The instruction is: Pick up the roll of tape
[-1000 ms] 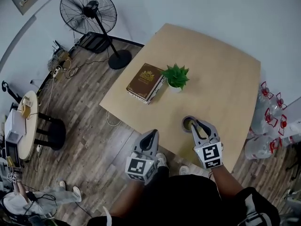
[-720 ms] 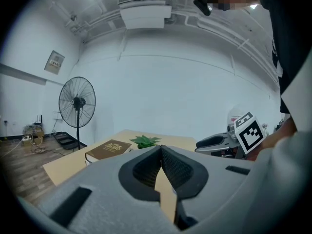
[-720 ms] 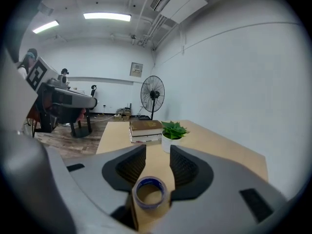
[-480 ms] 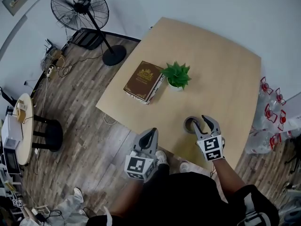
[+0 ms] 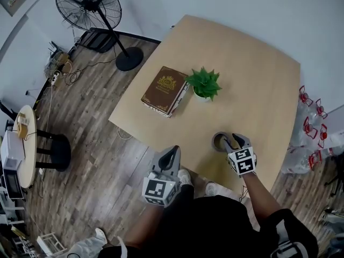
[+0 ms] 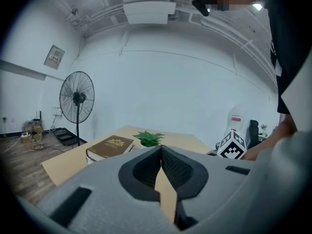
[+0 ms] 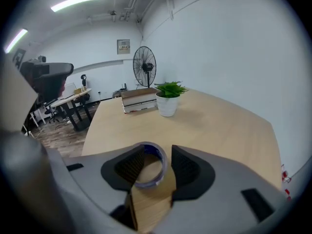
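The right tool (image 7: 155,155) is lowered over the tape (image 7: 163,165), jaws narrowly apart and straddling the ring. The left pad overlaps its rim and the right sits just beside it, so it looks set to pinch but not yet clamped. The left tool (image 6: 161,152) idles off the bench (image 5: 258,90) with its jaws together and empty, leaving room. The tape lies flat near the bench's front edge, at 5 o'clock from the plant (image 5: 204,85). It is a thin pale ring with a blue inner face and an open middle.
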Tool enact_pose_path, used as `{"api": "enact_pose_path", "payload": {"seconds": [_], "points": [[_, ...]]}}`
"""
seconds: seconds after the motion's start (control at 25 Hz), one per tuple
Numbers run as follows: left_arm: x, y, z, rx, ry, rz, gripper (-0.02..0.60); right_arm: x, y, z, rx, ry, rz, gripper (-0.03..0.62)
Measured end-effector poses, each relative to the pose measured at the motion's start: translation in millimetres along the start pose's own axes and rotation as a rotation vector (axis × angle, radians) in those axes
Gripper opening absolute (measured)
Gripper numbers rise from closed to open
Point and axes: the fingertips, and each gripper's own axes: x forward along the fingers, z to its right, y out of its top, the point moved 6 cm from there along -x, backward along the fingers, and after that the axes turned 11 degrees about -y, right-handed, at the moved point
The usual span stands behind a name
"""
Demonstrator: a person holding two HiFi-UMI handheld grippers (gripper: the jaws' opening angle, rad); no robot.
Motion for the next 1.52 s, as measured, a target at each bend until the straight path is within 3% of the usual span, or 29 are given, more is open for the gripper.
{"api": "enact_pose_path", "payload": {"seconds": [0.44,0.64,1.04,1.52], "points": [[-2,-5,-9,-0.003,0.005,-0.022,0.0,44,-29,-2,-0.104,-0.006,-0.121,0.166],[-5,-7,-13,-0.004,0.001,-0.034,0.0,54,-24,-2,-0.084,0.001,-0.143,0.15],[-7,-7,-12,-0.016,0.019,-0.019,0.0,61,-22,-4,-0.107,-0.012,-0.152,0.06],[-11,-8,-6,-0.016,0.046,-0.012,0.0,54,-17,-1,-0.08,-0.006,-0.129,0.05]]}}
